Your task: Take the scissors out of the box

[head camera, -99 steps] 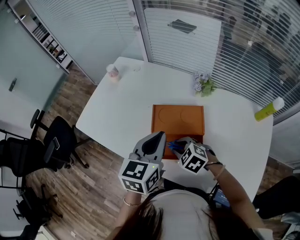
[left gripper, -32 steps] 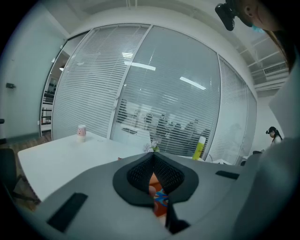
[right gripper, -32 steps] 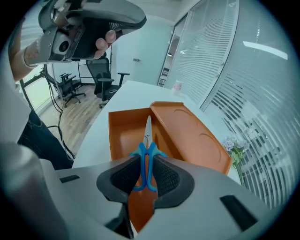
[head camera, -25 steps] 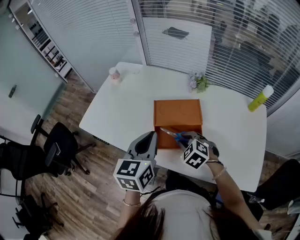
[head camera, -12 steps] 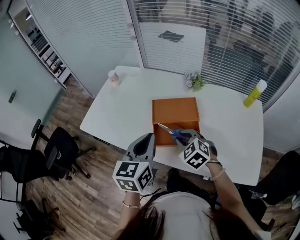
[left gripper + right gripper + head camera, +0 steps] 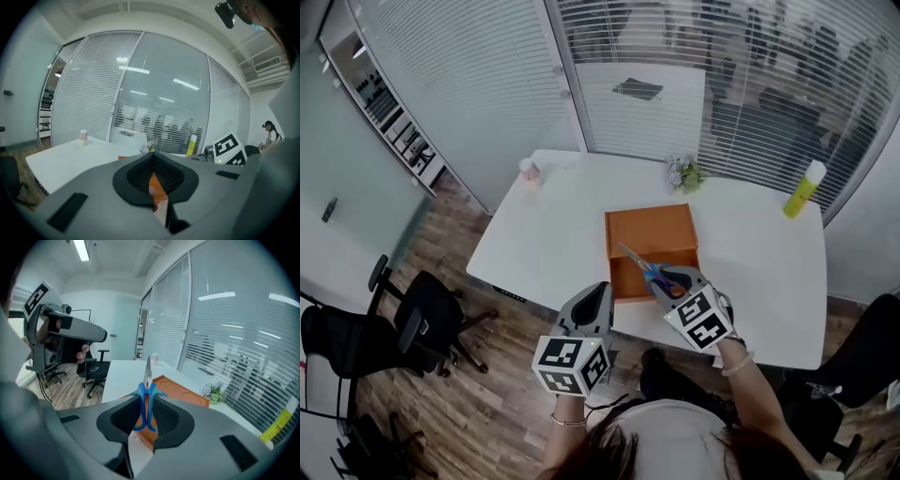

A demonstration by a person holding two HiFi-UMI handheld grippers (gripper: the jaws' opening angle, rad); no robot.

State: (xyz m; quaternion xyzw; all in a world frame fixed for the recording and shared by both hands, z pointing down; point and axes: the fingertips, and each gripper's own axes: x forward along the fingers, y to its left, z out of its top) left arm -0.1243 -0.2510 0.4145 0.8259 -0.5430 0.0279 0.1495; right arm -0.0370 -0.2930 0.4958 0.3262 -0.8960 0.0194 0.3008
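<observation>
Far left, a black office chair (image 6: 427, 314) stands on the wood floor, well apart from the white tabletop (image 6: 546, 234). That surface runs bare from its left edge to the box, with only a small pink cup (image 6: 526, 169) at the far left corner.

Your left gripper (image 6: 597, 296) hovers at the table's near edge, just beside the box's near-left corner. In the left gripper view its dark ribbed pads meet at the tips (image 6: 152, 161), with nothing between them.

At centre sits the open orange rectangular box (image 6: 652, 230), its near wall almost at the table's near edge. A small potted flower (image 6: 684, 174) stands behind it.

The blue-handled scissors (image 6: 639, 264) are in your right gripper (image 6: 677, 281), over the near end of the box. In the right gripper view the two blue loops (image 6: 146, 401) are clamped between the pads. The steel blades lie closed and stick up beyond the jaws, with the box rim (image 6: 187, 393) below and behind them. In the head view the blades point up and left across the box's near wall.

Right of the box the tabletop is again bare, out to a yellow bottle (image 6: 803, 189) at the far right corner.
</observation>
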